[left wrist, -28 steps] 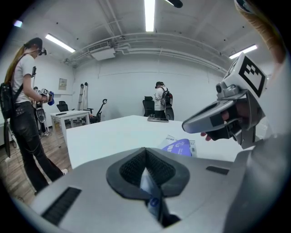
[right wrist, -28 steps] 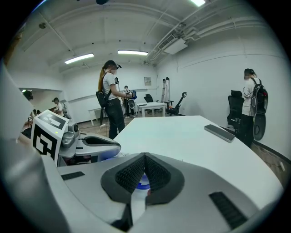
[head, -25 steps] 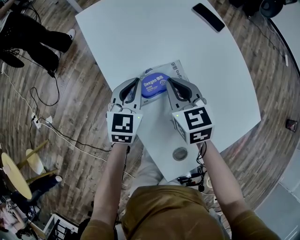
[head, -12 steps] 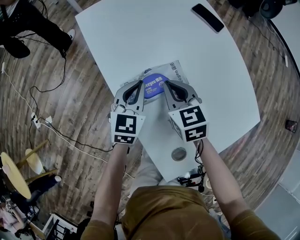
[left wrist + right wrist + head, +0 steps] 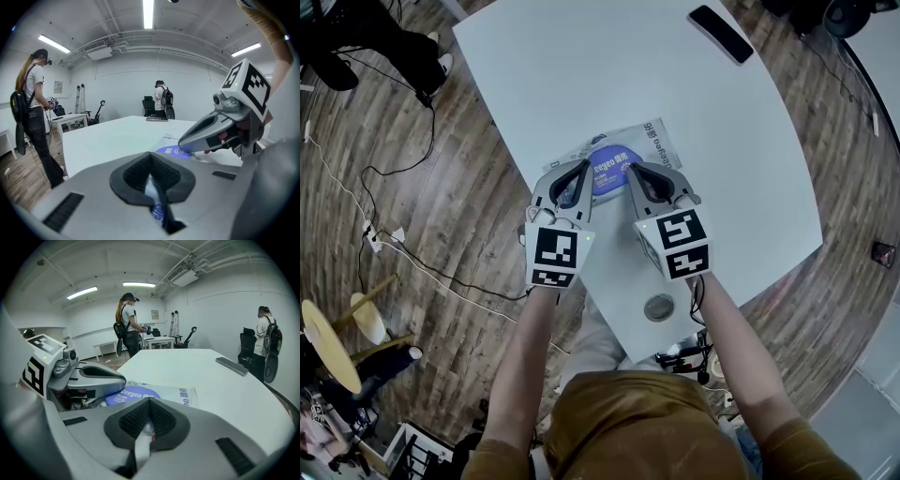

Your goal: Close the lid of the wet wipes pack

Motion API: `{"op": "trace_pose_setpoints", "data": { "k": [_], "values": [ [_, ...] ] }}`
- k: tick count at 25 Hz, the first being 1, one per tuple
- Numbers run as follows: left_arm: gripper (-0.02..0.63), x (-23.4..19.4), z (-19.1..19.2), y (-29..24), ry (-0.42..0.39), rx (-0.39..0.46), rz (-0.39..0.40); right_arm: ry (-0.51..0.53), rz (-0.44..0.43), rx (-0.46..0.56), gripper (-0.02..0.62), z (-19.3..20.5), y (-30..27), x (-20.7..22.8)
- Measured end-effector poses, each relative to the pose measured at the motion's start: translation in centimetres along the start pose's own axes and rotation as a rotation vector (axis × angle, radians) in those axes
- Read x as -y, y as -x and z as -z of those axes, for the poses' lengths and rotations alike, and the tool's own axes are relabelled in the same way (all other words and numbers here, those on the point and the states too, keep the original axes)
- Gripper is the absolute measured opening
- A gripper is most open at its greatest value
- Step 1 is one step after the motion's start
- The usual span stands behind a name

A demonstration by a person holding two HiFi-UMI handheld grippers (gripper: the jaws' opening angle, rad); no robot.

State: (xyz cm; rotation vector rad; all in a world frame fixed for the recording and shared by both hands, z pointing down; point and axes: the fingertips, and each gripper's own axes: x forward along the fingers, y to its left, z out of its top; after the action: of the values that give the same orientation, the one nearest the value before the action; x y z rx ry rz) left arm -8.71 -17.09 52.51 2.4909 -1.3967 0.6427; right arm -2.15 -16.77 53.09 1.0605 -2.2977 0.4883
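Observation:
The wet wipes pack point(image 5: 652, 141) lies flat on the white table point(image 5: 581, 66), its round blue lid point(image 5: 607, 171) facing up and lying flat. My left gripper point(image 5: 581, 169) is shut, with its tip at the lid's left edge. My right gripper point(image 5: 630, 170) is also shut, and its tip is at the lid's right edge. In the left gripper view, the lid point(image 5: 168, 151) shows beyond my shut jaws, under the right gripper point(image 5: 182, 143). In the right gripper view, the lid point(image 5: 133, 393) and pack point(image 5: 183, 395) lie just ahead, with the left gripper point(image 5: 122, 379) beside them.
A black flat device point(image 5: 720, 33) lies at the table's far corner. A round grey disc point(image 5: 659, 307) is set in the table near me. The table's edge runs just left of the pack. Cables cross the wooden floor point(image 5: 412, 169). People stand in the room point(image 5: 126, 324).
Both grippers have moved slightly forward and closer together, so their tips now cover more of the blue lid. The person at the upper left has stepped further out of view.

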Motion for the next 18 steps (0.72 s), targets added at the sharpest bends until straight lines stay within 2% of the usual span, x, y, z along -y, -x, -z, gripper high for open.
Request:
{"op": "trace_pose_setpoints", "data": {
  "k": [18],
  "values": [
    [0.005, -0.24, 0.22, -0.24, 0.016, -0.001, 0.001, 0.031, 0.004, 0.015, 0.003, 0.94, -0.91, -0.29]
  ]
}}
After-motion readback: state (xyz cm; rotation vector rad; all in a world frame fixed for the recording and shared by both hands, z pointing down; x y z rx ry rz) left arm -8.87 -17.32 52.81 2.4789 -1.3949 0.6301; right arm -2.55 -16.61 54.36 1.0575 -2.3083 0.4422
